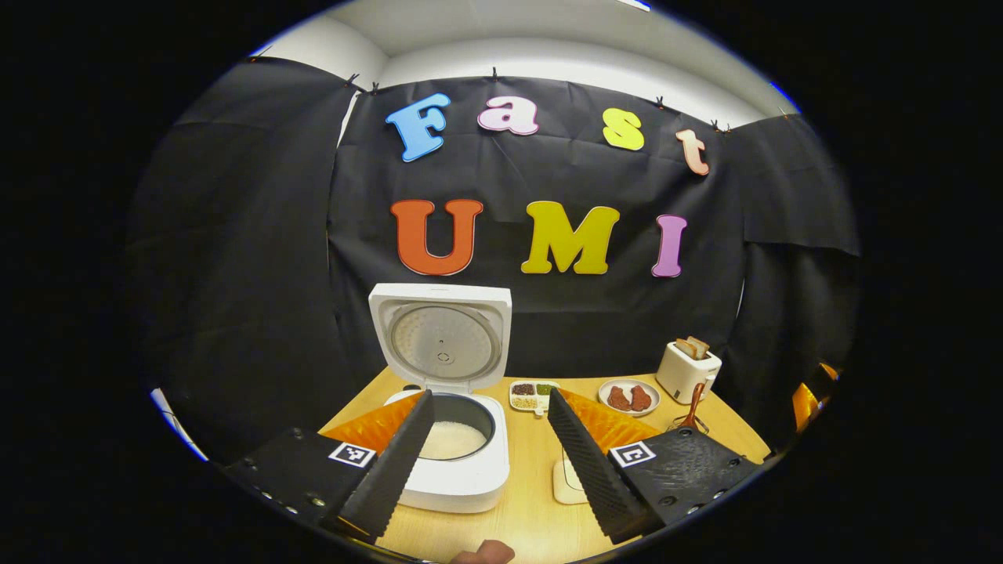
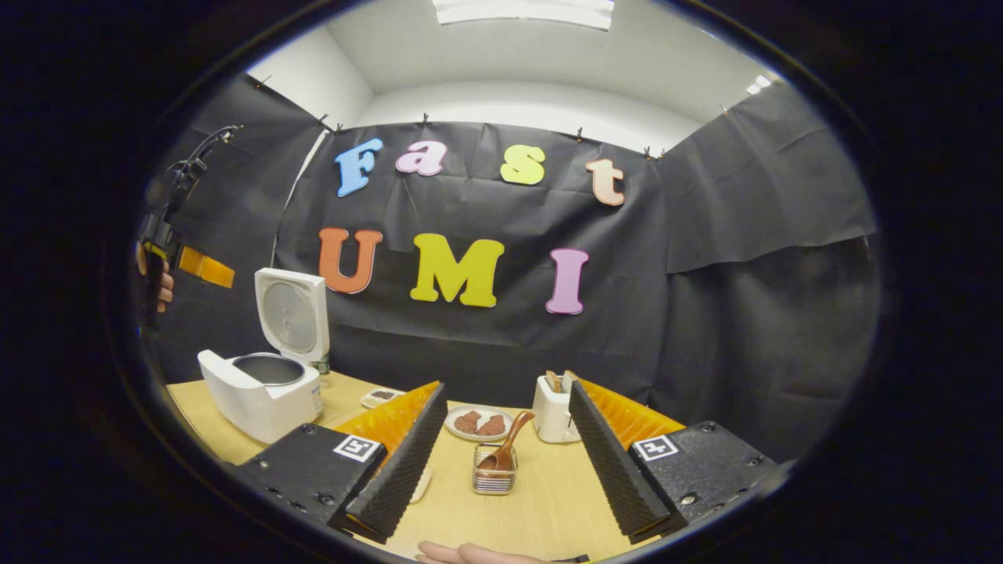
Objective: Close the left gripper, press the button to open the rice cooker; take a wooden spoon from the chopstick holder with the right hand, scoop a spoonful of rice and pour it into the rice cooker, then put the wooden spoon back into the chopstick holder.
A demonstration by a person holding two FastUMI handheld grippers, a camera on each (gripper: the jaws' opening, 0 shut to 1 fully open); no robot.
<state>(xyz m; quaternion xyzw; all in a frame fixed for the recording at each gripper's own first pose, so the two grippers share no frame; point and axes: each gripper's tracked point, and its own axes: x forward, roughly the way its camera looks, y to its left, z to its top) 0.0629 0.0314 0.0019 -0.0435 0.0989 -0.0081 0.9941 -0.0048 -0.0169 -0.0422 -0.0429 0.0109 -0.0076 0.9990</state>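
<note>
Both tools (image 1: 490,439) (image 2: 508,446) gape empty — white rice cooker (image 1: 450,454) lid up, pale rice inside.

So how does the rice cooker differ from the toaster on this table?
The rice cooker stands open with its lid raised upright, while the toaster has no lid and holds bread slices in its top slots. The rice cooker looks wider and squatter; the toaster looks narrower. The rice cooker's pot holds white rice in the left gripper view. Both are white and stand on the wooden table.

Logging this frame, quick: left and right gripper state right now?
Left gripper: open, holding nothing, in front of the open rice cooker.
Right gripper: open, holding nothing, facing the wooden spoon in its holder.
</note>
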